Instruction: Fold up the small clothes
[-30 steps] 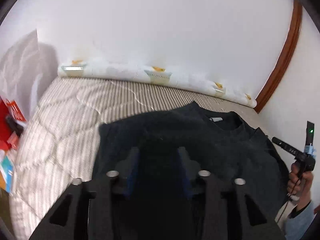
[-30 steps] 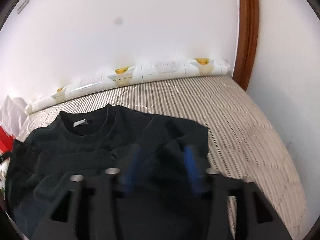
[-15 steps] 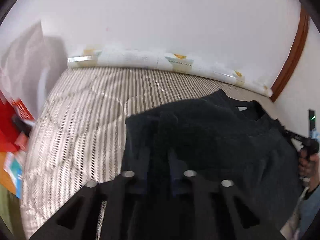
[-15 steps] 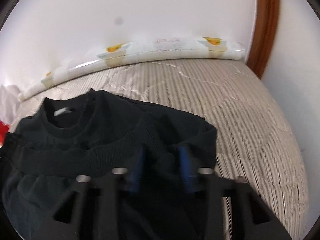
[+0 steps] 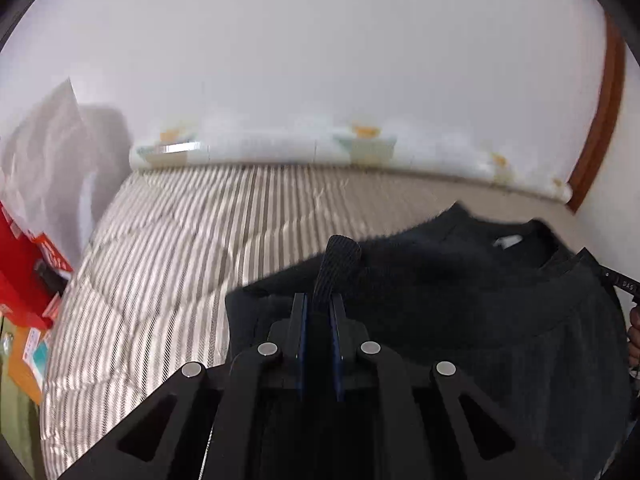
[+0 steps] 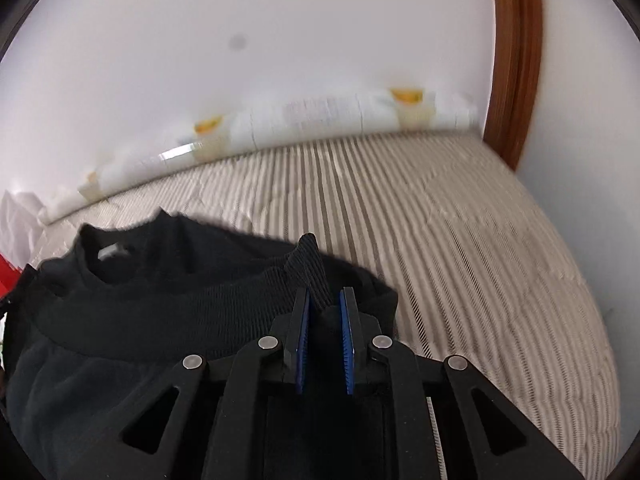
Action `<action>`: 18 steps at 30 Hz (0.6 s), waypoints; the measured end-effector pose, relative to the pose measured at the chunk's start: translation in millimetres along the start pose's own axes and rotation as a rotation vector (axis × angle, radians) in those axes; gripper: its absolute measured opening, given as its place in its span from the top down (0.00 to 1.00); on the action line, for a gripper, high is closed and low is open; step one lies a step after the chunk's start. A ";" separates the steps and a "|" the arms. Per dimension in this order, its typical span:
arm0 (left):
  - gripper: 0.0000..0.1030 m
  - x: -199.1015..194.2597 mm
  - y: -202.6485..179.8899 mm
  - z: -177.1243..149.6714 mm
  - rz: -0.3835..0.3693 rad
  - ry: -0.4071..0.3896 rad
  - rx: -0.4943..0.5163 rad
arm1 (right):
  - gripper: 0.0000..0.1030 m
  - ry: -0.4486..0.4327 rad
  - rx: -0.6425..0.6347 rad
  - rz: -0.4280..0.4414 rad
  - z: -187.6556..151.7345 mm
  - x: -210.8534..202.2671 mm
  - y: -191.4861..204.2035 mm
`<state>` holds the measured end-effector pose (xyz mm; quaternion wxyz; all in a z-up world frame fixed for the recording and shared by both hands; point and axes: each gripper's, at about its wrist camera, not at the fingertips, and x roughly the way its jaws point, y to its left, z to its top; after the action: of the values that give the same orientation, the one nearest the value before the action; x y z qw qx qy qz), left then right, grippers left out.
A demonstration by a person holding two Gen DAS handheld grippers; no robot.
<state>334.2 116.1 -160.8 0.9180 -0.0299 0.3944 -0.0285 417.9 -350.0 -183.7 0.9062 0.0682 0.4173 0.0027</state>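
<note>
Left wrist view: left gripper (image 5: 320, 304) clamped on a raised ribbed fold of the black sweater (image 5: 480, 300), both blue pads (image 5: 303, 332) pressed tight against the pinched cloth, the fold standing up just past the fingertips. Sweater spread flat on the striped mattress (image 5: 180, 248), collar with white neck label (image 5: 506, 242) toward the far edge, ribbed hem band doubled over across the chest. Rolled white bedding with yellow print (image 5: 360, 148) lying along the white wall (image 5: 320, 40). Red boxes (image 5: 24, 264) stacked beside the mattress at far left. Part of a hand (image 5: 633, 332) at the right frame edge, holding a dark handle; little else of it readable. Brown door frame (image 5: 600, 120) at upper right. Right wrist view: right gripper (image 6: 325, 300), jaws just closing further, pinched on a second ribbed fold of the same sweater (image 6: 180, 300), cloth gripped between the 2 blue pads (image 6: 303, 336) and poking up beyond the tips. Sweater lying to the left of the gripper and beneath it, collar and label (image 6: 110, 250) at upper left, bare striped mattress (image 6: 480, 240) to the right. Brown door frame (image 6: 516, 60) upright at the corner.
</note>
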 end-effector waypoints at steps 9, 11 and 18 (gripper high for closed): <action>0.81 7.7 1.3 -4.9 0.026 0.057 0.010 | 0.80 0.017 -0.040 -0.062 1.9 8.8 8.8; 0.81 9.2 0.8 -7.0 0.032 0.061 0.011 | 0.78 0.015 -0.052 -0.074 -0.3 5.6 8.3; 0.81 9.3 -4.9 -9.3 0.070 0.061 0.041 | 0.75 0.023 -0.120 -0.141 -2.7 8.3 22.1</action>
<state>333.7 110.2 -173.5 0.9064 0.0038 0.4224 -0.0054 422.5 -327.3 -188.9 0.9018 -0.0160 0.4304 -0.0354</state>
